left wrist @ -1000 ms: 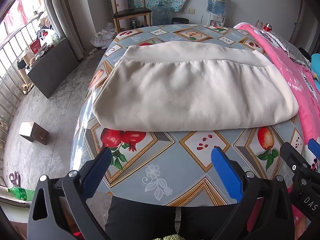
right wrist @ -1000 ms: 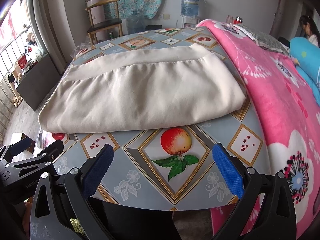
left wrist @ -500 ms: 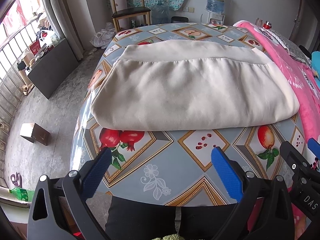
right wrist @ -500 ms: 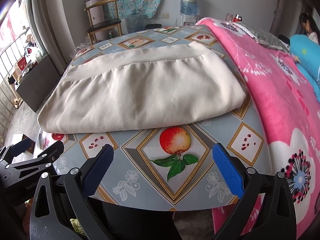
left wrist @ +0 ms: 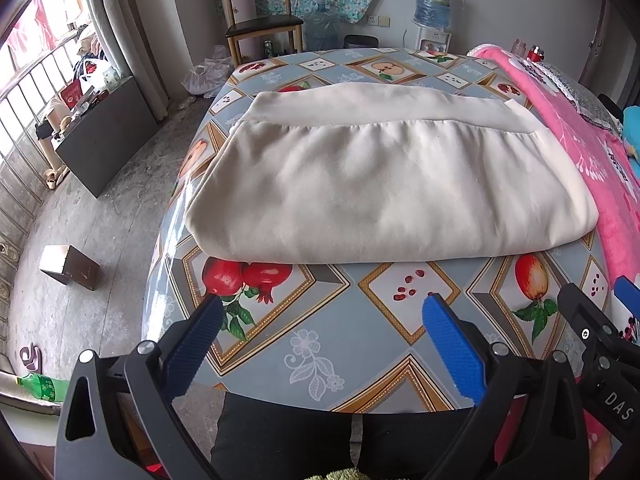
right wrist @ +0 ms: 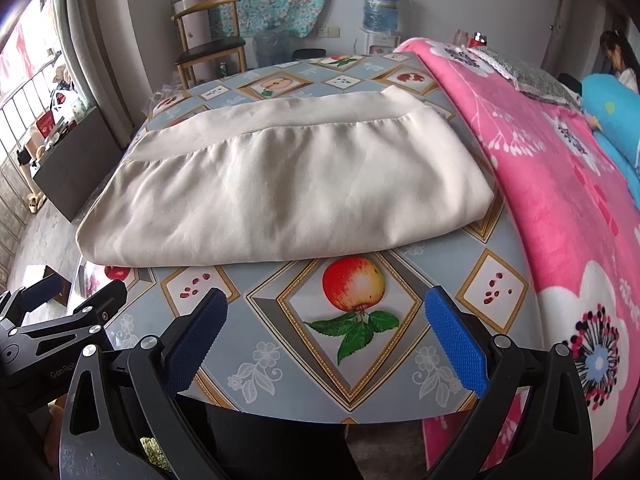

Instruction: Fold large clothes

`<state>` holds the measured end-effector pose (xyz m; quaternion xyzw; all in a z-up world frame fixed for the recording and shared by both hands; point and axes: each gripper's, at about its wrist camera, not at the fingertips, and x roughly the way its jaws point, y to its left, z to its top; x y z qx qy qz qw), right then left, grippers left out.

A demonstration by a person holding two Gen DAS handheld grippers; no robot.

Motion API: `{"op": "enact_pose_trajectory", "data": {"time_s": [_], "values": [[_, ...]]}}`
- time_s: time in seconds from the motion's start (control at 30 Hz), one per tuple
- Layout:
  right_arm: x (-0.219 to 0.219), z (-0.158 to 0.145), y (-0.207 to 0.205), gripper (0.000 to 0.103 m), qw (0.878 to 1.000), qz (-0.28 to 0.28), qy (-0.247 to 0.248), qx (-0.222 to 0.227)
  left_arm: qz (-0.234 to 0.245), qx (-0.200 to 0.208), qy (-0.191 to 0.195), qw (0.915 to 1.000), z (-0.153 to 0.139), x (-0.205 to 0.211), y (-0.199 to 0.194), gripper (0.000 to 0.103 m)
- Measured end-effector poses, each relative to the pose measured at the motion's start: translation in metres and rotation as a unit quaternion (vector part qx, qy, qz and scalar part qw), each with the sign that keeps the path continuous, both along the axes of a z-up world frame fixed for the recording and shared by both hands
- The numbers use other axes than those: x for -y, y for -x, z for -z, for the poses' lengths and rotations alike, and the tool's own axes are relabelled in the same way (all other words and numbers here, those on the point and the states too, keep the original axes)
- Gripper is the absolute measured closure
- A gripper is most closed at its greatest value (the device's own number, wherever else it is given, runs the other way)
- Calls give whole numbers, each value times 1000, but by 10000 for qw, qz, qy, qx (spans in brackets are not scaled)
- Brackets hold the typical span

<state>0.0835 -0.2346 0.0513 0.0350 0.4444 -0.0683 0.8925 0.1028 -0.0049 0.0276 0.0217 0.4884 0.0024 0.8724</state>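
Note:
A cream garment lies folded flat on the table, with a smooth band along its far edge; it also shows in the right wrist view. My left gripper is open and empty above the table's near edge, short of the garment's near fold. My right gripper is open and empty over the near edge, to the right of the left one. The right gripper's body shows at the lower right of the left wrist view. The left gripper's body shows at the lower left of the right wrist view.
The table has a grey fruit-patterned cover. A pink flowered blanket lies along its right side. A wooden chair and water bottles stand beyond the table. A small box sits on the floor at left.
Both grippers have shifted very slightly; the garment appears a touch nearer. Both stay open and empty, and the garment has not moved.

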Motion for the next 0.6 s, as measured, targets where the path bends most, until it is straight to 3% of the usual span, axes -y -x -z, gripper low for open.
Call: {"op": "enact_pose_trajectory", "data": {"time_s": [0.6], "values": [[-1, -1, 0, 7, 10000, -1, 5, 22, -19, 23, 10, 10000, -2, -2, 0, 5]]}}
